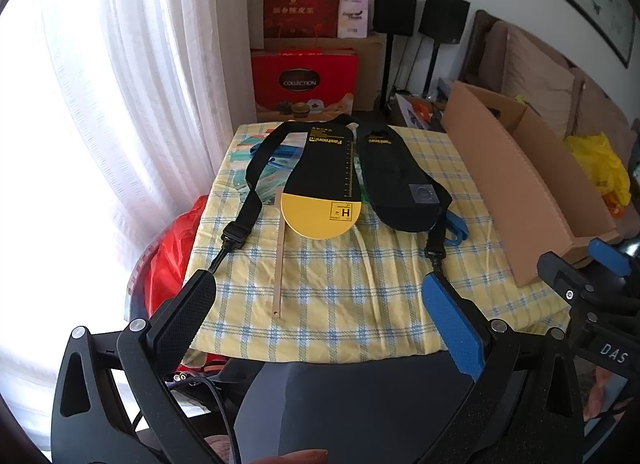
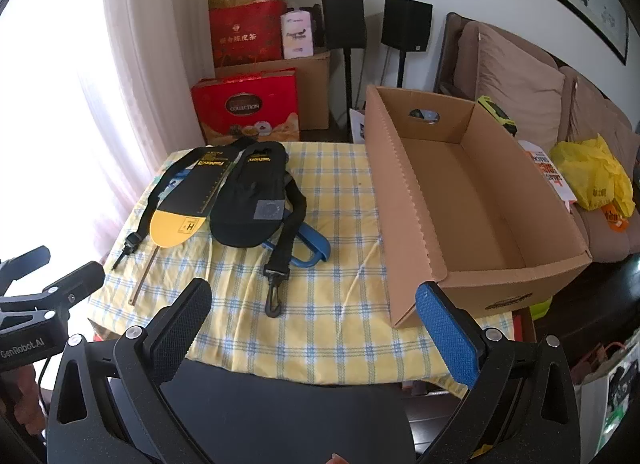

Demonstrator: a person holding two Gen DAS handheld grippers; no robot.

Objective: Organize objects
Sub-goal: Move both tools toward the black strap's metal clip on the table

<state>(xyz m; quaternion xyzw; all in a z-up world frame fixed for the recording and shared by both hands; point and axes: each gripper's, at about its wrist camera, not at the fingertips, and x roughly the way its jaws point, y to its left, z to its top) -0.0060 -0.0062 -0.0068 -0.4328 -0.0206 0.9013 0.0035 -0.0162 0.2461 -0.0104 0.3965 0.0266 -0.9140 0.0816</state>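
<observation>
On the yellow checked tablecloth point(image 1: 340, 296) lie a black and yellow insole point(image 1: 324, 179), a black insole point(image 1: 396, 179), a black strap with clips point(image 1: 256, 167), a thin wooden stick point(image 1: 280, 256) and a blue plastic piece point(image 1: 456, 227). They also show in the right wrist view: yellow insole point(image 2: 188, 199), black insole point(image 2: 252, 199), strap clip point(image 2: 276, 288), blue piece point(image 2: 312, 248). An open, empty cardboard box point(image 2: 472, 199) stands at the table's right. My left gripper point(image 1: 320, 296) and right gripper point(image 2: 312, 304) are both open and empty, above the near table edge.
Red gift boxes point(image 2: 248, 107), cartons and two black speakers point(image 2: 344, 19) stand behind the table. A sofa point(image 2: 520, 79) with a yellow bag point(image 2: 596, 175) is at the right. A white curtain point(image 1: 132, 103) hangs left. A red bag point(image 1: 172, 252) sits left of the table.
</observation>
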